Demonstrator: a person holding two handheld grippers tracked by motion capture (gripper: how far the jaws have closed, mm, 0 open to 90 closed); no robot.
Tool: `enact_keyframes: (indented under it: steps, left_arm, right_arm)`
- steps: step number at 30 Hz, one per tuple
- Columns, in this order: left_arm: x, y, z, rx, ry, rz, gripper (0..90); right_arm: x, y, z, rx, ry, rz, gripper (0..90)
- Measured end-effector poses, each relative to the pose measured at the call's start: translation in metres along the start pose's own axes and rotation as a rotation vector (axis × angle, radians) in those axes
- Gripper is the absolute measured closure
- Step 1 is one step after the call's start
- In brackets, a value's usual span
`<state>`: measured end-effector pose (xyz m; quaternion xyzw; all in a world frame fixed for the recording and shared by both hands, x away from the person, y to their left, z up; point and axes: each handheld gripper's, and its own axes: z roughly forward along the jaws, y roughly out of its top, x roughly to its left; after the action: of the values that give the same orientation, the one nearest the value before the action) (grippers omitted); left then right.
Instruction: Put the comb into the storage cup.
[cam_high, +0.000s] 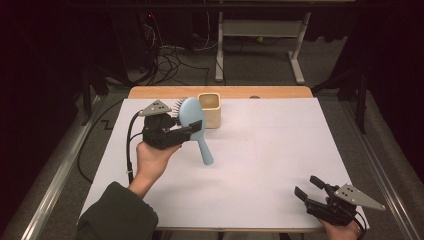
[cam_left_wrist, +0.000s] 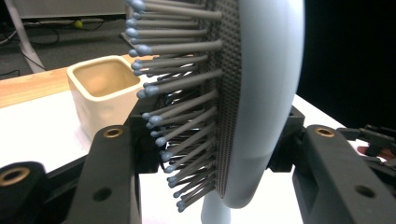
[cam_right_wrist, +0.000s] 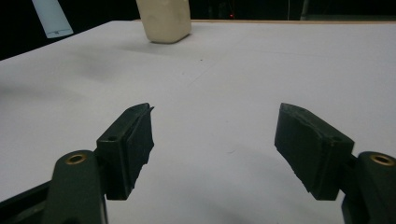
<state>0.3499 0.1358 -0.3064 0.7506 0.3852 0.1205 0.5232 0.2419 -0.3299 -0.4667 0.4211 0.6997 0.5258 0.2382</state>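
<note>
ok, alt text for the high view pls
The left gripper holds a light blue hairbrush above a white table, beside a cream square cup. The right gripper rests open at the table's near right corner.

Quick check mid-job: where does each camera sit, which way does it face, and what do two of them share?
High view: above the near edge, looking forward and down on the white table; forearm, both hands.
Left gripper view: on the left gripper, shut on the pale blue plastic hairbrush.
Right gripper view: on the right gripper, jaws open over bare table.
Shared: all three show the cream square cup.
</note>
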Motion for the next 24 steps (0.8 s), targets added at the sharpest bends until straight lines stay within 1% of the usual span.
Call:
enact_keyframes:
  steps: [8,16,19,24]
  left_arm:
    - [0.004,0.009,0.003,0.003,0.016,0.005,50.7]
    - [0.008,0.019,0.012,0.016,0.034,0.006,50.6]
    - [0.011,0.021,0.015,0.021,0.036,-0.002,50.7]
    - [0.014,0.023,0.019,0.028,0.047,-0.004,50.6]
  right_arm:
    - [0.0,0.0,0.0,-0.003,-0.006,-0.007,29.2]
    - [0.001,0.0,0.0,-0.002,-0.007,-0.015,29.6]
    - [0.001,0.0,0.0,-0.005,-0.008,-0.015,29.5]
    - [0.001,0.0,-0.001,-0.005,-0.006,-0.013,29.5]
